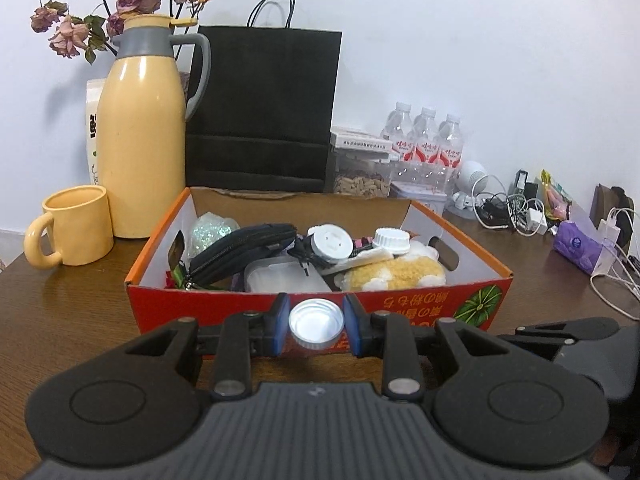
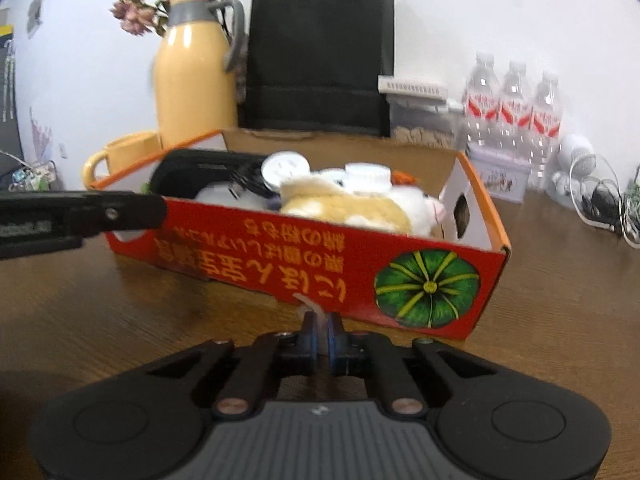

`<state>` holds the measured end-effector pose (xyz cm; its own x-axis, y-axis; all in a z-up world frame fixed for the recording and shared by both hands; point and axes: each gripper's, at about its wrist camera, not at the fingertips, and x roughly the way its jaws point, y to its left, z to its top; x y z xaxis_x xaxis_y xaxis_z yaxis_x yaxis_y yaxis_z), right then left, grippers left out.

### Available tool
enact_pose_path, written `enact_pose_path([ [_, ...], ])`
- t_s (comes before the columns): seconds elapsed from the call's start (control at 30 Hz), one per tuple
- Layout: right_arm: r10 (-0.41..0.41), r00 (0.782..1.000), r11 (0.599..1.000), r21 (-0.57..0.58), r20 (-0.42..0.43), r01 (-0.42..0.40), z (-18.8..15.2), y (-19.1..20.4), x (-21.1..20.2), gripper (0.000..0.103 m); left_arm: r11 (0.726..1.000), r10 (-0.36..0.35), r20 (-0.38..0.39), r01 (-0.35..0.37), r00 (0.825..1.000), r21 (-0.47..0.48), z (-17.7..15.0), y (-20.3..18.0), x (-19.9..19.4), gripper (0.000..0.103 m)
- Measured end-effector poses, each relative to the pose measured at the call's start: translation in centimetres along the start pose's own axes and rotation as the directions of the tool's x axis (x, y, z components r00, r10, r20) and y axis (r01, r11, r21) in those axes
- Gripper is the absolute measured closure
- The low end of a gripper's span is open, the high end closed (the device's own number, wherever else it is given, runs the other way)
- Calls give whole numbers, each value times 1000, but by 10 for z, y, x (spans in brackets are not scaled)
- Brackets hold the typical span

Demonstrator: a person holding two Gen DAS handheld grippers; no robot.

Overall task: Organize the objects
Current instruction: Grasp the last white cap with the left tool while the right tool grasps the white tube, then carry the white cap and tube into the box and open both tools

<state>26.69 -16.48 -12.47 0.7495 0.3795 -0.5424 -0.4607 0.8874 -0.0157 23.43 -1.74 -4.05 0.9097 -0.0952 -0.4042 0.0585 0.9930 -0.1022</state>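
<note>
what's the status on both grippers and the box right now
Left gripper shut on white cap, just short of the red box. Right gripper shut on a thin pale scrap, low at box front. Box crowded; plush toy fills the near corner.

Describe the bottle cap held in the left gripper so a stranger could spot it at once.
Find the red cardboard box on the wooden table. Just before its near wall, the left gripper is shut on a small round bottle cap. Unlike the white lids inside the box, its silvery hollow faces the camera.
</note>
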Motion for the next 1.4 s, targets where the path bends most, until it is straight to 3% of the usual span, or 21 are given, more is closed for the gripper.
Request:
enact_pose_path([
  [0.3, 31, 981, 999, -41, 192, -24, 32, 8, -44, 101, 1000, 10, 93, -9, 996, -10, 38, 3, -8, 73],
  [0.47, 20, 966, 999, -39, 256, -10, 68, 8, -37, 101, 999, 31, 131, -27, 991, -30, 60, 4, 10, 73],
  [0.67, -11, 968, 1000, 8, 251, 9, 95, 2, 7, 101, 997, 49, 121, -41, 991, -68, 74, 14, 44, 73],
  [0.9, -20, 983, 1000, 16, 183, 17, 92, -6, 52, 99, 999, 46, 72, -44, 996, -31, 73, 24, 75, 73],
  [0.93, -25, 984, 1000, 12, 177, 23, 92, -7, 56, 97, 999, 42, 68, -41, 997, -22, 72, 24, 77, 70],
  [1.0, -30, 985, 1000, 9, 169, 28, 90, -9, 60, 93, 999, 40, 72, -39, 997, -11, 71, 26, 78, 49],
  [1.07, -35, 986, 999, 22, 163, 32, 89, -13, 61, 78, 998, 57, 85, -56, 995, -6, 70, 26, 77, 24],
  [1.1, -42, 986, 999, 30, 162, 38, 88, -16, 61, 72, 998, 67, 94, -66, 993, -10, 70, 26, 76, 18],
  [1.17, -51, 985, 998, 44, 163, 45, 87, -20, 60, 44, 997, 76, 113, -73, 991, -24, 70, 29, 72, 0],
  [1.23, -56, 986, 997, 52, 159, 48, 87, -23, 58, 34, 996, 89, 132, -86, 987, -30, 70, 32, 68, 0],
  [1.27, -60, 986, 997, 56, 155, 51, 86, -24, 57, 18, 996, 93, 131, -90, 987, -29, 72, 33, 67, 0],
  [1.33, -68, 985, 996, 64, 156, 59, 86, -25, 54, 0, 996, 91, 130, -88, 987, -29, 73, 34, 64, 0],
  [1.4, -77, 984, 996, 58, 160, 69, 85, -24, 49, 0, 996, 92, 129, -90, 987, -20, 74, 35, 60, 0],
])
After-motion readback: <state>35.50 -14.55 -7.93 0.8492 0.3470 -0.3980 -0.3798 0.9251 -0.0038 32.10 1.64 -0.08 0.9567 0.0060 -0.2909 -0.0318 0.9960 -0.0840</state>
